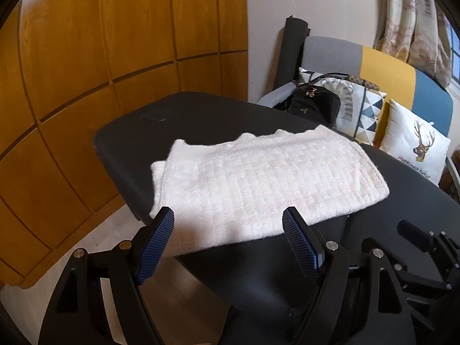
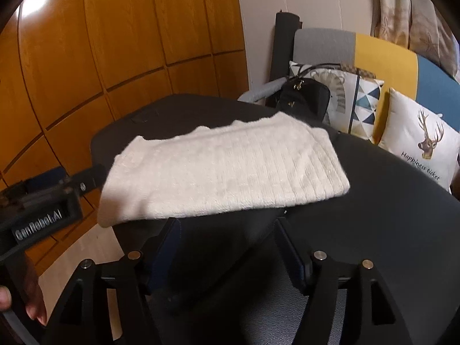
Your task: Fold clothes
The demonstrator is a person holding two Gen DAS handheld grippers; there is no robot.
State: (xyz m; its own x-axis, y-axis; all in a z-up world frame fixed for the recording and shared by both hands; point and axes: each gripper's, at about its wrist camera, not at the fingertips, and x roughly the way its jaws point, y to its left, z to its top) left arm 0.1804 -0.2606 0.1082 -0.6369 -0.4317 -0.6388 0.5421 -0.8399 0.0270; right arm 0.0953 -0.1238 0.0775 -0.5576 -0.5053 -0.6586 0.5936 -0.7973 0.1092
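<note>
One folded garment point(image 1: 258, 184), three cushions point(image 1: 417, 146).

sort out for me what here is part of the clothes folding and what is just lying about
Part of the job:
- white knitted garment, folded on the black table
- left gripper, open
- right gripper, open

Just lying about:
- black handbag
- deer cushion
- triangle-pattern cushion
- patchwork sofa
- rolled dark mat

Dim, slightly blurred, fisheye-warped edges
</note>
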